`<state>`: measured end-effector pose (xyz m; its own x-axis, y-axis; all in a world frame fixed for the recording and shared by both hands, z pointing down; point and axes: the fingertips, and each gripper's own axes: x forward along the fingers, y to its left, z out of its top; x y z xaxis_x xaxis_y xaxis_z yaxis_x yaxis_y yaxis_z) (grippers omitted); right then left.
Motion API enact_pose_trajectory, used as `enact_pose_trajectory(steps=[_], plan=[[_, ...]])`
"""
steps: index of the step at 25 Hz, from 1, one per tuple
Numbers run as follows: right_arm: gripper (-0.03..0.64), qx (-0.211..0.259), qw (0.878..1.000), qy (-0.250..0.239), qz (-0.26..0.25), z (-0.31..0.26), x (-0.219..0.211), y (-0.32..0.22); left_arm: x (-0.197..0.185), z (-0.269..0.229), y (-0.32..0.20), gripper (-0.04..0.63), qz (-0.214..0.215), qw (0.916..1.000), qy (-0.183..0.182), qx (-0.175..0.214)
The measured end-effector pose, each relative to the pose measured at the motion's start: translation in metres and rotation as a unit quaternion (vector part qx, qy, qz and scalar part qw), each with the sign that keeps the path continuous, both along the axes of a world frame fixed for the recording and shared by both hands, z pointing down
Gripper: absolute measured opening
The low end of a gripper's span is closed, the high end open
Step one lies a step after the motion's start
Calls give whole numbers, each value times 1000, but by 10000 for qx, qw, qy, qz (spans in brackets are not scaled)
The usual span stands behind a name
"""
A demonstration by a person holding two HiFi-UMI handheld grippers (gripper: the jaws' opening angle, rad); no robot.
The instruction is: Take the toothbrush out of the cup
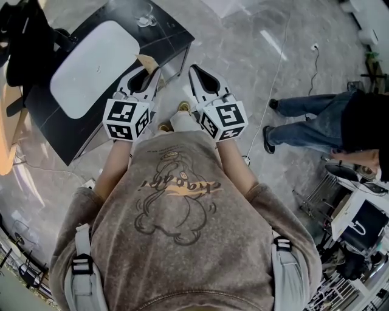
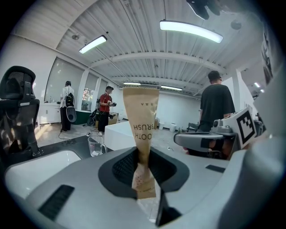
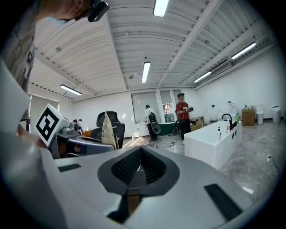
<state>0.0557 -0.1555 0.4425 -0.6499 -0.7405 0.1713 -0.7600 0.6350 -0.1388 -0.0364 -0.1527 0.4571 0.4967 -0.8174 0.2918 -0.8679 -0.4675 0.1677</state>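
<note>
My left gripper (image 1: pixel 149 71) is shut on a brown paper toothbrush packet (image 1: pixel 146 61) that sticks up from between its jaws. In the left gripper view the packet (image 2: pixel 140 120) stands upright in the left gripper (image 2: pixel 142 167). Beyond it a clear glass cup (image 2: pixel 95 146) stands on the black counter (image 2: pixel 67 145), apart from the packet; the cup (image 1: pixel 144 18) is at the counter's far end. My right gripper (image 1: pixel 197 71) is level beside the left one, and its jaws (image 3: pixel 140 167) are shut with nothing between them. The packet (image 3: pixel 107 129) shows to its left.
A white basin (image 1: pixel 91 67) is set in the black counter (image 1: pixel 164 30). A black office chair (image 2: pixel 15 116) stands at the left. A person in jeans (image 1: pixel 316 121) is at the right, with others across the room. A white tub (image 3: pixel 214 143) and a floor cable (image 1: pixel 276 73) lie right.
</note>
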Motion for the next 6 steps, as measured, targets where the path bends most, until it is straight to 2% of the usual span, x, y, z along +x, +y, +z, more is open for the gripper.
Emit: enact_pose_trajectory(steps=[6], plan=[[18,53,10000,65,-21,-6,0,5,1,-1,6,83,27,10000,36,-21]])
